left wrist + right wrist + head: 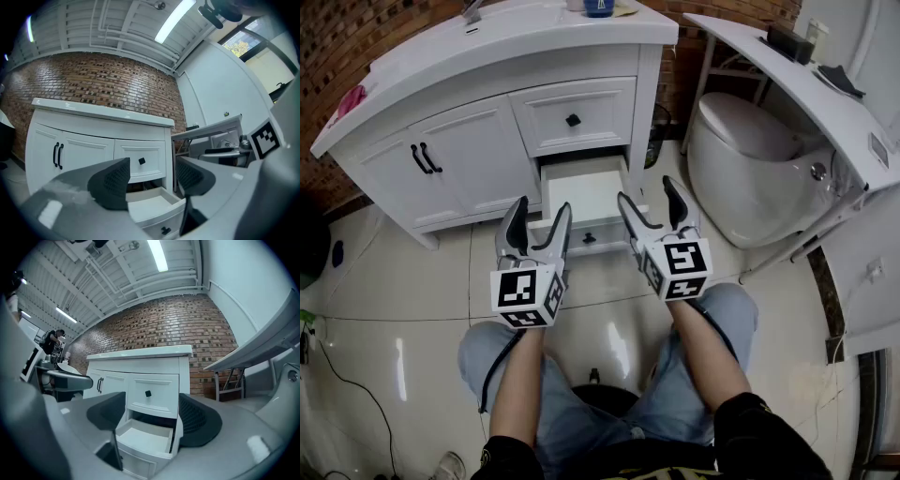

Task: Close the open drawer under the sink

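The white sink cabinet (487,84) has its lower right drawer (584,192) pulled out, empty inside, with a small black knob (589,238) on its front. The upper drawer (573,117) above it is closed. My left gripper (539,217) hovers just in front of the open drawer's left part, jaws open and empty. My right gripper (651,198) hovers at the drawer's right front corner, also open and empty. In the left gripper view the open drawer (152,206) lies below the jaws. The right gripper view shows the drawer (140,439) between the two open jaws, a short way off.
A white toilet (750,169) stands right of the cabinet. A white folding table (806,84) with small items runs along the far right. Double doors with black handles (425,157) sit left of the drawers. The person's knees (722,309) are below the grippers, over a glossy tile floor (384,309).
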